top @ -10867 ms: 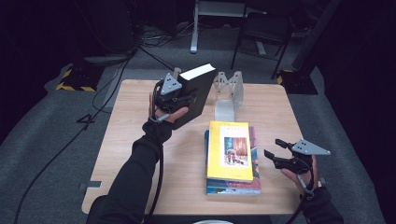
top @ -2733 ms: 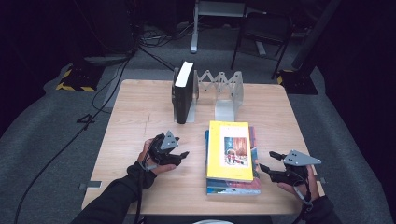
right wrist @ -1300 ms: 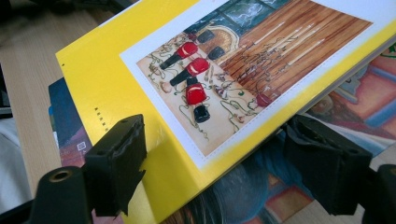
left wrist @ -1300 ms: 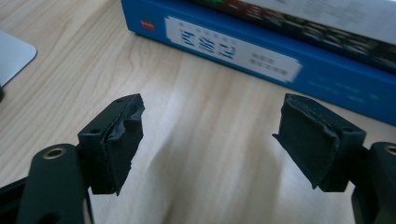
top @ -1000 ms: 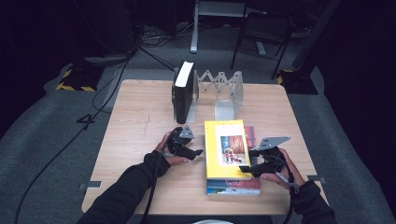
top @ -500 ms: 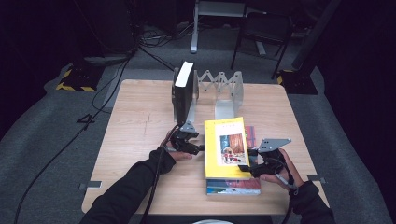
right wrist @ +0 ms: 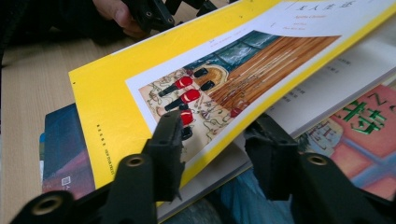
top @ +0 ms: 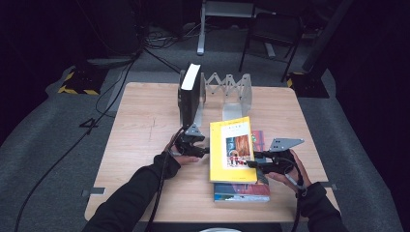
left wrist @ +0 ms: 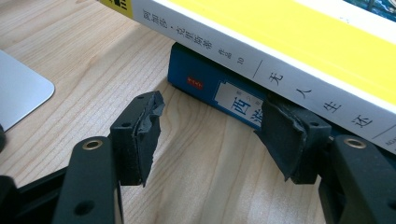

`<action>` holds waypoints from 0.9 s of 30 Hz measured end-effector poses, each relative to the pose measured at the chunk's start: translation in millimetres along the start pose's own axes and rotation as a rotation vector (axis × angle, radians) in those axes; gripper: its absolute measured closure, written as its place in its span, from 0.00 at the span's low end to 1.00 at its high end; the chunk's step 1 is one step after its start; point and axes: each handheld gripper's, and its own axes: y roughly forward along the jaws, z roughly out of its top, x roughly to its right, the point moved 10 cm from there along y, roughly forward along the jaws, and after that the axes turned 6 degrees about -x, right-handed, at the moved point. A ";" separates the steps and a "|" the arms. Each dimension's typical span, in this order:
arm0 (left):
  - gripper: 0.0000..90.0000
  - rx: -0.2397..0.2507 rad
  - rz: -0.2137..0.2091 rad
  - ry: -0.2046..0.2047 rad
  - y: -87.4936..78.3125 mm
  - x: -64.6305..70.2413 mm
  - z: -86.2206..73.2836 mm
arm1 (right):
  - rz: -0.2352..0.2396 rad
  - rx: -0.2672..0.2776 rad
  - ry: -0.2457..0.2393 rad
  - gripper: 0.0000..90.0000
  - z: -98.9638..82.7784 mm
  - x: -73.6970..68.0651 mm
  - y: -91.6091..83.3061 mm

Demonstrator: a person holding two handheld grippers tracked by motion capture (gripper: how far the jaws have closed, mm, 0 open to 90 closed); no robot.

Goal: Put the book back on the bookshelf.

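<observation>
On the left of the pale wooden table (top: 145,145), my left gripper (top: 197,150) sits low at the spine side of the stack of books, jaws spread and just closing in; one pad is nudging in under the spine of the yellow paperback with the picture cover (top: 232,150), against the dark blue book (left wrist: 219,95) below, the other hangs over bare wood, so nothing is pinched yet. The yellow book lies on top of the stack in the middle of the table, its right edge tilted up. Moving right, my right gripper (top: 261,166) straddles that raised edge, one jaw over the cover and one beneath the pages (jaws closing here too), but I can't tell whether the pads press yet. Behind stand the black book (top: 190,94) and the silver folding book rack (top: 227,89).

I reckon the trick now is to seat the lower left pad fully under the spine before squeezing, catch the whole block of pages on the right, not just the cover, and lift both sides level.
</observation>
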 end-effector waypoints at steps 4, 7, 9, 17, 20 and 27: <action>0.42 -0.002 0.004 0.004 -0.4 0.0 0.2 | -0.006 -0.038 -0.025 0.41 1.7 -1.6 9.3; 0.42 -0.005 0.012 0.020 -1.1 -0.4 1.3 | -0.001 -0.024 -0.016 0.55 7.6 -0.2 15.0; 0.42 -0.008 0.016 0.020 -1.4 -0.4 1.1 | 0.006 -0.013 -0.008 0.59 9.0 0.3 15.7; 0.39 0.009 0.014 0.037 1.8 1.4 9.6 | -0.002 0.066 -0.062 0.83 12.0 -3.0 6.2; 0.39 0.022 0.004 0.027 1.7 1.6 13.2 | -0.007 0.096 -0.077 0.84 12.2 -6.2 2.0; 0.36 0.055 -0.003 0.020 -1.3 -4.2 27.0 | -0.022 0.154 -0.126 0.86 15.0 -13.6 -8.0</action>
